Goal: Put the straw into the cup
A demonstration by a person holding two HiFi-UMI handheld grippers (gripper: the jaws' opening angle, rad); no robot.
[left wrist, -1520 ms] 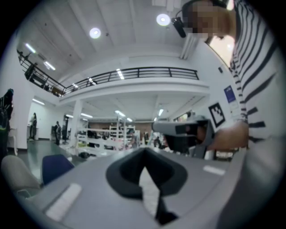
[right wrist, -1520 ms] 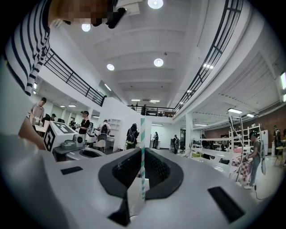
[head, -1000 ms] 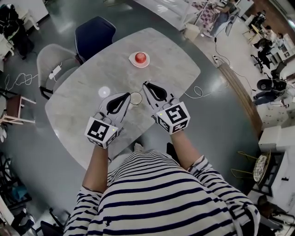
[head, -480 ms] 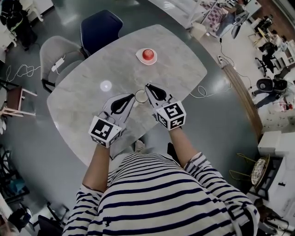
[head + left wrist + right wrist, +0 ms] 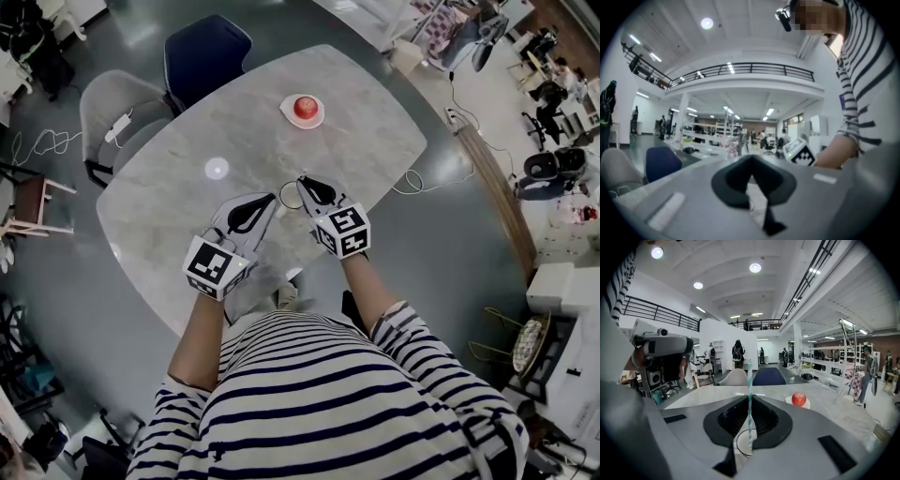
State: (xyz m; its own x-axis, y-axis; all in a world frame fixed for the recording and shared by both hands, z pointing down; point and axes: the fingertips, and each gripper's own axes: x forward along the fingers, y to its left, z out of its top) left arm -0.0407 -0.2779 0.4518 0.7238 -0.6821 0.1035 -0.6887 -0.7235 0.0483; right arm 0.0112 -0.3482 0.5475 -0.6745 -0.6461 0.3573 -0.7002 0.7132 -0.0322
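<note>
A clear cup (image 5: 289, 194) stands on the marble table (image 5: 375, 141), seen from above as a thin ring between my two grippers. My left gripper (image 5: 270, 201) has its tips at the cup's left rim and its jaws look shut on the cup's wall (image 5: 749, 204). Just right of the cup, my right gripper (image 5: 307, 182) is shut on a teal-and-white striped straw (image 5: 750, 404). The straw stands upright between the jaws, and the cup's rim (image 5: 740, 446) shows just below it. In the head view the straw is too thin to make out.
A red apple (image 5: 303, 107) on a small white plate (image 5: 317, 118) sits at the table's far side, also visible as the apple (image 5: 798, 399) in the right gripper view. A blue chair (image 5: 202, 56) and a grey chair (image 5: 117, 117) stand at the far left edge. A cable (image 5: 422, 180) lies on the floor to the right.
My right gripper with the straw has edged closer to the cup. The left gripper has stayed at the cup's rim. The head view has shifted slightly.
</note>
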